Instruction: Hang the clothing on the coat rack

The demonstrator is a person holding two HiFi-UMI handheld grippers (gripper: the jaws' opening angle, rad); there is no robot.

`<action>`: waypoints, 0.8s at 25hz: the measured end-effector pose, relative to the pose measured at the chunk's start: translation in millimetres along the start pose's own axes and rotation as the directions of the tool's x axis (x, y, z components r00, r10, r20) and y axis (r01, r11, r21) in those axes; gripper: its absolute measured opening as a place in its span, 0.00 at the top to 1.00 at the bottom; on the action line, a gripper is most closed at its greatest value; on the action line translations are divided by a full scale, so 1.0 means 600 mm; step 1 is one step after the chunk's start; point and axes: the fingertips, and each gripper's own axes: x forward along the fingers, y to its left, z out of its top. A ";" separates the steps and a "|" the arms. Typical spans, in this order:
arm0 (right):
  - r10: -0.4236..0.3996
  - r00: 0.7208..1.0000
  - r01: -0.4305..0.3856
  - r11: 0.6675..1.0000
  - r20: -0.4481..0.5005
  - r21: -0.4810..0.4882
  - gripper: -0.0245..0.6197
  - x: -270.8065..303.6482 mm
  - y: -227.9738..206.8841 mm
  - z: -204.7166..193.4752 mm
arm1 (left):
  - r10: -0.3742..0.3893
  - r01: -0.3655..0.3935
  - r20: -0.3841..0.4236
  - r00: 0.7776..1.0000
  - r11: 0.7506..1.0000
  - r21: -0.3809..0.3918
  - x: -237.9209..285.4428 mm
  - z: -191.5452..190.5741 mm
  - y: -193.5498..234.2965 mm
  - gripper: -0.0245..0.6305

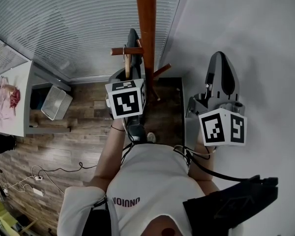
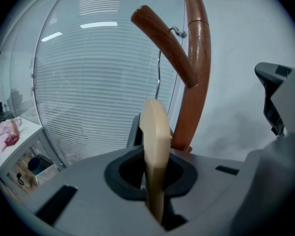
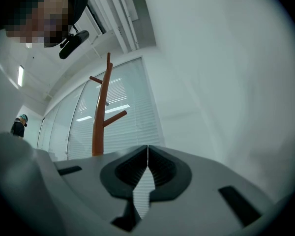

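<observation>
Head view is showing pink clothing (image 1: 1, 100) lying at the table's (image 1: 24, 113) left edge, well apart from the coat rack (image 1: 146, 28). Beside that rack, the left gripper (image 1: 132, 41) is clamping a pale wooden piece (image 2: 155, 141). The right gripper's (image 3: 147, 150) jaws are pressing together, holding nothing.

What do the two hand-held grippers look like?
The left hand-held gripper and right hand-held gripper are grey-and-black plastic, tapering to points. Each carries a white cube with black square markers. Black cables trail back to the person's white short-sleeved T-shirt.
</observation>
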 end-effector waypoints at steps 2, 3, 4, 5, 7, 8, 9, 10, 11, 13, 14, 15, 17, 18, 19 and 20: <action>0.002 1.000 -0.002 1.000 -0.001 -0.001 0.93 0.000 0.000 0.000 | 0.000 0.000 -0.002 1.000 1.000 0.002 0.001 -0.001 -0.001 0.91; 0.003 1.000 -0.003 1.000 -0.001 -0.001 0.93 0.000 0.001 -0.001 | 0.001 -0.001 -0.003 1.000 1.000 0.003 0.002 -0.002 -0.002 0.91; 0.003 1.000 -0.003 1.000 -0.002 -0.002 0.93 0.000 0.000 -0.001 | 0.001 -0.001 -0.005 1.000 1.000 0.005 0.003 -0.003 -0.002 0.91; 0.003 1.000 -0.003 1.000 -0.002 -0.003 0.93 -0.001 0.000 -0.001 | 0.001 -0.001 -0.007 1.000 1.000 0.006 0.005 -0.005 -0.003 0.91; 0.000 1.000 0.000 1.000 -0.001 -0.004 0.93 -0.003 -0.002 -0.001 | 0.000 0.000 -0.011 1.000 1.000 0.010 0.007 -0.008 -0.006 0.91; -0.001 1.000 0.001 1.000 -0.001 -0.004 0.93 -0.003 -0.003 -0.002 | 0.000 0.001 -0.014 1.000 1.000 0.013 0.009 -0.009 -0.006 0.91; -0.003 1.000 0.003 1.000 -0.001 -0.004 0.93 -0.003 -0.004 -0.002 | 0.000 0.001 -0.016 1.000 1.000 0.015 0.010 -0.009 -0.006 0.91; -0.005 1.000 0.005 1.000 -0.001 -0.004 0.93 -0.002 -0.004 -0.002 | 0.000 0.000 -0.018 1.000 1.000 0.016 0.012 -0.009 -0.006 0.91; -0.006 1.000 0.006 1.000 0.000 -0.004 0.93 -0.002 -0.005 -0.002 | 0.000 0.000 -0.020 1.000 1.000 0.017 0.013 -0.010 -0.007 0.91; -0.011 1.000 0.011 1.000 0.000 -0.003 0.93 -0.003 -0.008 -0.002 | -0.001 0.002 -0.023 1.000 1.000 0.018 0.015 -0.011 -0.008 0.91; -0.013 1.000 0.013 1.000 0.000 -0.003 0.93 -0.004 -0.009 -0.002 | -0.002 0.003 -0.024 1.000 1.000 0.019 0.016 -0.012 -0.010 0.91; -0.015 1.000 0.015 1.000 0.001 -0.003 0.93 -0.005 -0.011 -0.002 | -0.004 0.004 -0.025 1.000 1.000 0.020 0.018 -0.012 -0.011 0.91; -0.018 1.000 0.018 1.000 0.002 -0.004 0.93 -0.006 -0.012 -0.002 | -0.006 0.007 -0.027 1.000 1.000 0.022 0.019 -0.014 -0.012 0.91; -0.019 1.000 0.019 1.000 0.002 -0.004 0.93 -0.006 -0.012 -0.003 | -0.007 0.008 -0.028 1.000 1.000 0.023 0.020 -0.014 -0.012 0.91; -0.020 1.000 0.020 1.000 0.001 -0.005 0.93 -0.006 -0.012 -0.003 | -0.009 0.009 -0.029 1.000 1.000 0.023 0.021 -0.014 -0.012 0.91; -0.021 1.000 0.021 1.000 0.001 -0.007 0.93 -0.006 -0.012 -0.003 | -0.010 0.011 -0.029 1.000 1.000 0.023 0.021 -0.014 -0.012 0.91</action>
